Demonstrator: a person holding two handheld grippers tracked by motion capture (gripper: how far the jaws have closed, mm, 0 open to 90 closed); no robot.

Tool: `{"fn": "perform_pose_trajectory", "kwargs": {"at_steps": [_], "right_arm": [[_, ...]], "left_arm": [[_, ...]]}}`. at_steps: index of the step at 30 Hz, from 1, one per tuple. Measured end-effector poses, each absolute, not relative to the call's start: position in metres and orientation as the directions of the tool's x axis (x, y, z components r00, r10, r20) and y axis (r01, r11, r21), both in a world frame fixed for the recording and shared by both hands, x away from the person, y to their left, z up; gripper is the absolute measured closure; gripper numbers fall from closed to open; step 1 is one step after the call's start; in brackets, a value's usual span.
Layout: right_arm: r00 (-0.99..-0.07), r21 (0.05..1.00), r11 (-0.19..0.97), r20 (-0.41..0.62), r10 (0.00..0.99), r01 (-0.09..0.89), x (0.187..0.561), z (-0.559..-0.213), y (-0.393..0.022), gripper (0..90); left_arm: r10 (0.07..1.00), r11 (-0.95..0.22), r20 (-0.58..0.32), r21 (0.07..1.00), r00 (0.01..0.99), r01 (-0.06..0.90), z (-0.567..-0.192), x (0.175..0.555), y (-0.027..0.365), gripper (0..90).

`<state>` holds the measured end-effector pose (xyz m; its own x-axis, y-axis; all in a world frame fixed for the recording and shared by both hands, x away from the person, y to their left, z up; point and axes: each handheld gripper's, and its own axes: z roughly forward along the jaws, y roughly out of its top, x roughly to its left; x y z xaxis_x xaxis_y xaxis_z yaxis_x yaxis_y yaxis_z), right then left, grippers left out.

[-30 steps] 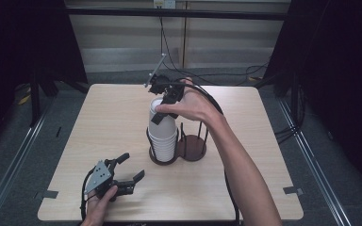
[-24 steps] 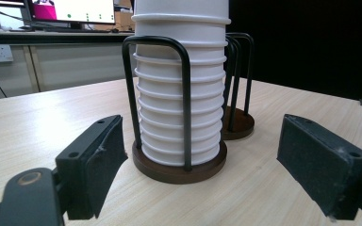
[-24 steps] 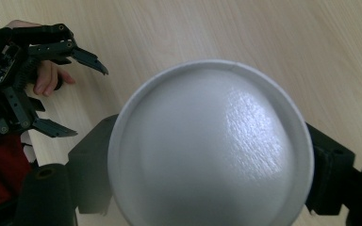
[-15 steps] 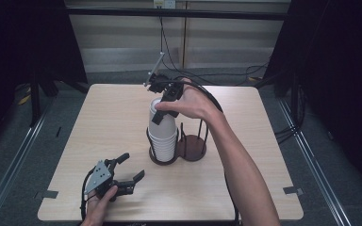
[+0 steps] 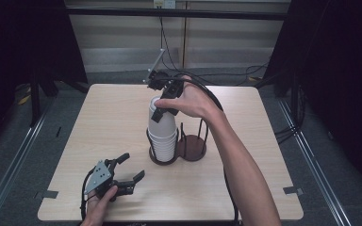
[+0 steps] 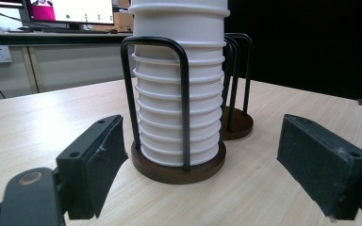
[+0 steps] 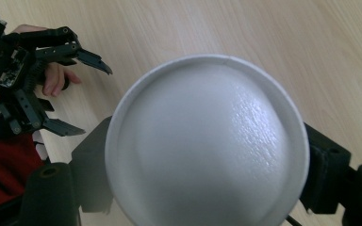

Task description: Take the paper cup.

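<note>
The light wooden table (image 5: 103, 122) carries, just past its centre toward 3 o'clock, a dark two-ring wire cup holder (image 5: 191, 149) whose round brown bases touch each other. The ring on the 9 o'clock side holds a tall stack of white paper cups (image 5: 162, 136), nested upside down and rising well above the black wire loops; the ring on the 3 o'clock side has nothing in it. The person's right arm (image 5: 235, 155) reaches in from 6 o'clock, and the right gripper (image 5: 159, 109) sits at the top of the stack, its jaws closed against the sides of the uppermost cup (image 7: 207, 146), whose flat white bottom faces that gripper's camera. The left gripper (image 5: 129, 170) rests low near the table's 7 o'clock edge in the person's left hand (image 5: 99, 207), jaws spread wide and holding nothing, pointed toward the stack; through its own view the black pads (image 6: 99, 160) frame the cups and holder base well apart from both.
</note>
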<state>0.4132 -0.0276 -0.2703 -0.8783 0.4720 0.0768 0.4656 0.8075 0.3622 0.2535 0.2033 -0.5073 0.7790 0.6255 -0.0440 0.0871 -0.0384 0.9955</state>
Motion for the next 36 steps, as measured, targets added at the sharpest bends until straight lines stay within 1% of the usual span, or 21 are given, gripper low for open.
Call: {"fn": "perform_pose_trajectory", "kwargs": {"at_steps": [5, 10, 14, 23, 31, 36], "right_arm": [[-0.876, 0.370, 0.803, 0.079, 0.475, 0.468, 0.413, -0.263, -0.032, 23.2], [-0.876, 0.382, 0.799, 0.072, 0.476, 0.465, 0.409, -0.254, -0.034, 23.4], [-0.879, 0.407, 0.795, 0.048, 0.474, 0.450, 0.406, -0.247, -0.035, 23.6], [-0.875, 0.429, 0.781, 0.050, 0.481, 0.453, 0.401, -0.237, -0.038, 23.7], [-0.875, 0.428, 0.782, 0.049, 0.482, 0.454, 0.399, -0.230, -0.039, 23.9], [-0.872, 0.451, 0.766, 0.061, 0.486, 0.459, 0.398, -0.226, -0.042, 24.0]], "left_arm": [[0.624, -0.038, -0.045, 0.995, 0.780, 0.088, -0.507, 0.254, 0.203, 15.6], [0.619, -0.057, -0.026, 0.995, 0.785, 0.078, -0.507, 0.254, 0.204, 15.6], [0.617, -0.057, -0.025, 0.995, 0.786, 0.077, -0.507, 0.254, 0.204, 15.5], [0.619, -0.058, -0.025, 0.995, 0.785, 0.078, -0.507, 0.254, 0.204, 15.5], [0.616, -0.059, -0.024, 0.995, 0.787, 0.076, -0.507, 0.254, 0.204, 15.5], [0.616, -0.060, -0.025, 0.995, 0.787, 0.078, -0.507, 0.254, 0.204, 15.5]]}}
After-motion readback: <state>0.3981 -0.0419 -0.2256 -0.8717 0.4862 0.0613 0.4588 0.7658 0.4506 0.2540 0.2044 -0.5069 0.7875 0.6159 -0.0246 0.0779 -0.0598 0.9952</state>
